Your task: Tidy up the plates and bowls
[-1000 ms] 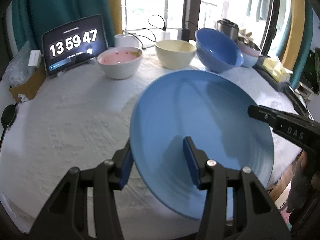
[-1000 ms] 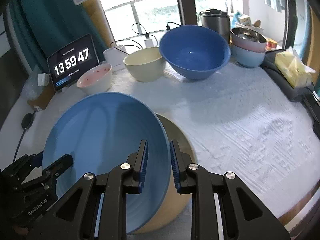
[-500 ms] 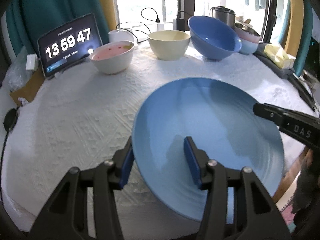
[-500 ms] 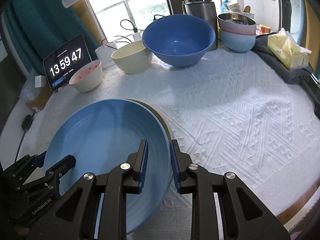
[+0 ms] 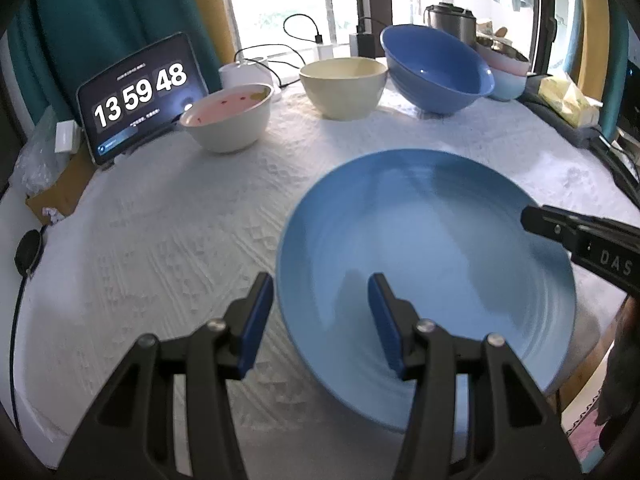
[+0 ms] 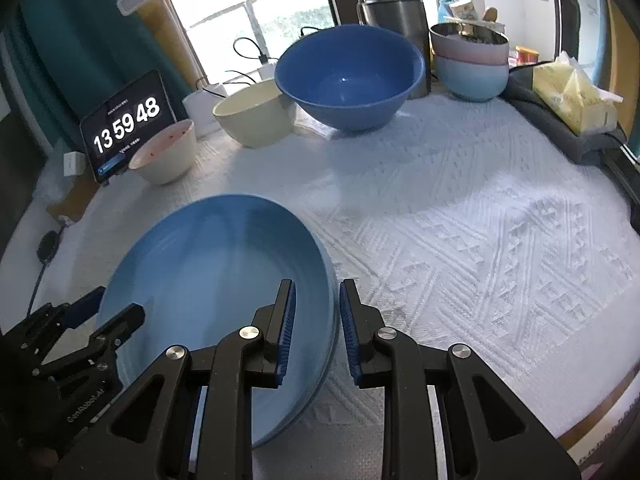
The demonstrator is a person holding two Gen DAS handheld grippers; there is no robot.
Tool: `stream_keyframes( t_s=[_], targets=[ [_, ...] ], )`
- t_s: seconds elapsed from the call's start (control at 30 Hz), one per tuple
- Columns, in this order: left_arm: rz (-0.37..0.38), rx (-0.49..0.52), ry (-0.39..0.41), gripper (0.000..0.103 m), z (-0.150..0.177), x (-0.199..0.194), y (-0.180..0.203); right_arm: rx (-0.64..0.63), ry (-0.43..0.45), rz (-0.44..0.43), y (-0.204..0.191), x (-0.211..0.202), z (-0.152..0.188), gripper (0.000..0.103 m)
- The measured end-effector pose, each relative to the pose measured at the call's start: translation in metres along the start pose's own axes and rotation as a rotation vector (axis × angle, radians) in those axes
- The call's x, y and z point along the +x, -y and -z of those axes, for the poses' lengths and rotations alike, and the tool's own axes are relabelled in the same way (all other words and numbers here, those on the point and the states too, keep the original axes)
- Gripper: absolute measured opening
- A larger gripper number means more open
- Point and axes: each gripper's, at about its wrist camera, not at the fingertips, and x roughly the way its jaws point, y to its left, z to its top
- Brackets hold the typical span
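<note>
Light blue plate (image 5: 432, 264) flat on the white worktop (image 5: 168, 232), its near rim between the left gripper (image 5: 320, 320) fingers — apart, not pressing, its right rim between the right gripper (image 6: 316, 328) fingers — narrowly apart, pressure unclear, big blue bowl (image 6: 348, 76) empty, cream bowl (image 6: 252, 114) beside it, white bowl (image 5: 226, 122) pink inside.

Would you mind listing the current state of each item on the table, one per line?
Blue plate: on the cloth, rim between both grippers' pads.
Left hand-held gripper: open astride the plate rim.
Right hand-held gripper: narrow, astride the plate's opposite rim.
Large blue bowl: upright, empty.
Cream bowl: upright.
White bowl: upright, pink residue inside.
Tablet: on, propped.
</note>
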Motion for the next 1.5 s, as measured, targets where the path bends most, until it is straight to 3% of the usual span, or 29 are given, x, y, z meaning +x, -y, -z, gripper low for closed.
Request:
stream_keyframes(
  t_s=[0.13, 0.27, 0.37, 0.53, 0.73, 0.97, 1.13, 1.5],
  targets=[
    [-0.001, -0.028, -0.002, 0.051, -0.004, 0.004, -0.009, 0.02, -0.018, 0.001, 0.006, 0.004, -0.002, 0.026],
    [0.003, -0.075, 0.038, 0.052, -0.01, -0.002, -0.022, 0.043, -0.015, -0.002, 0.011, 0.003, -0.006, 0.036],
    [0.015, -0.116, 0.03, 0.058, -0.01, 0.001, -0.032, 0.052, -0.013, 0.004, 0.013, 0.001, -0.006, 0.036],
    [0.052, -0.145, -0.043, 0.06, -0.003, 0.016, -0.034, 0.058, -0.031, 0.0, 0.012, 0.004, -0.001, 0.037],
    [0.111, -0.158, -0.041, 0.061, -0.002, 0.019, -0.033, 0.066, -0.07, -0.053, 0.006, 0.01, 0.009, 0.037],
    [0.188, -0.199, -0.034, 0.061, -0.001, 0.025, -0.037, 0.067, -0.062, -0.053, -0.002, 0.012, 0.01, 0.038],
    [0.253, -0.159, -0.023, 0.062, -0.002, 0.026, -0.025, 0.07, -0.056, -0.037, -0.006, 0.015, 0.01, 0.041],
    [0.257, -0.162, -0.032, 0.058, -0.003, 0.024, -0.029, 0.092, -0.053, -0.005, -0.009, 0.017, 0.009, 0.042]
  ],
)
